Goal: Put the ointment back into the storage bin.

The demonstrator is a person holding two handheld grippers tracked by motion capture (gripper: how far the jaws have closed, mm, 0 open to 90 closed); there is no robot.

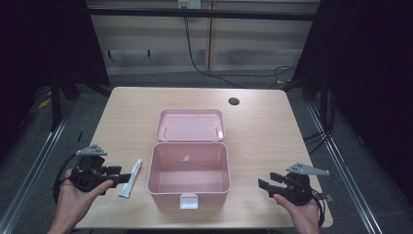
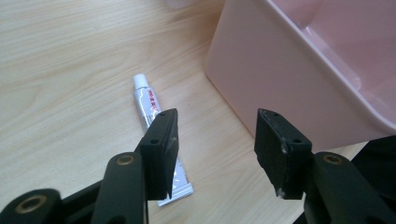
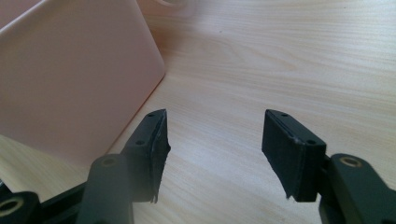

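Note:
An open pink box (image 1: 165, 197) stands at the middle of the wooden table, its lid (image 1: 191, 125) laid back flat behind it; the inside looks empty. A small white tube (image 1: 131, 179) lies on the table just left of the box. My left gripper (image 1: 121, 174) hovers at the tube's near end, open. In the left gripper view the tube (image 2: 145, 102) lies on the wood partly under one jaw of the left gripper (image 2: 218, 114), untouched, with the box wall (image 2: 280, 65) beside it. My right gripper (image 1: 268, 180) hangs open right of the box, and nothing is between the jaws of the right gripper (image 3: 217, 114).
The box has a white latch (image 1: 189, 201) on its front wall, near the table's front edge. A round black hole (image 1: 234, 101) sits in the tabletop at the back right. Bare wood lies on both sides of the box. Cables hang behind the table.

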